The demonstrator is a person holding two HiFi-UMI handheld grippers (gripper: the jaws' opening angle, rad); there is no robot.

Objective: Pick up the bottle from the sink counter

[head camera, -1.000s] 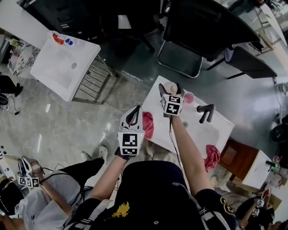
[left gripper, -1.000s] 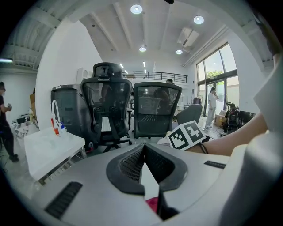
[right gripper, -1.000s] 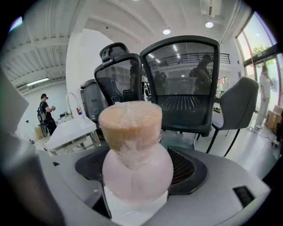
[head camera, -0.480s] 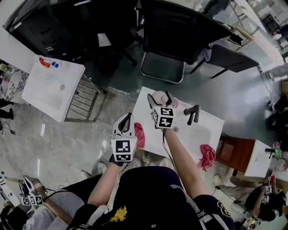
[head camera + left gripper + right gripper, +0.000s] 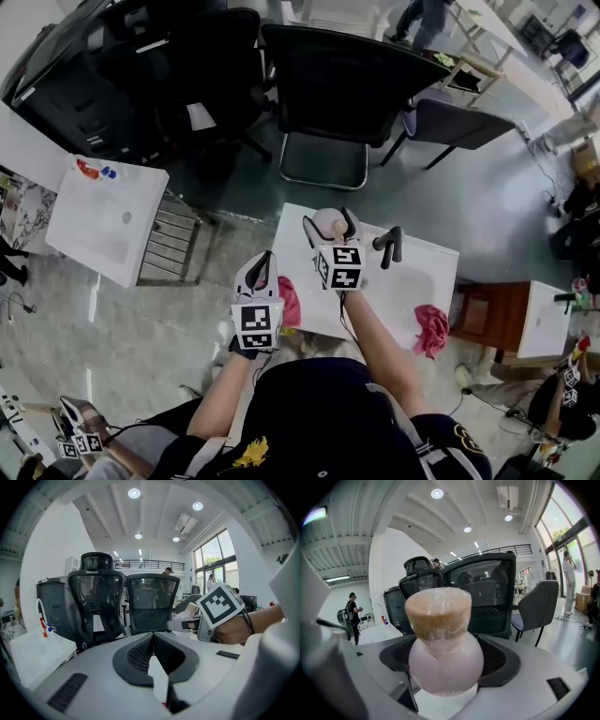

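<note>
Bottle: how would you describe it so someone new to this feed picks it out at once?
Find the white sink counter mid-frame in the head view, with its black faucet. Left of that faucet, the right gripper is shut on the bottle. It is round and pale pink with a tan film-wrapped cap, unlike the flat red cloths.

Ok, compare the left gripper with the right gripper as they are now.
The left gripper has its jaws shut together on nothing; the right gripper is shut on the pinkish bottle. In the head view the left gripper is nearer the person, by the left edge of the sink counter, while the right gripper reaches farther out over it. Both carry a square-marker cube.
</note>
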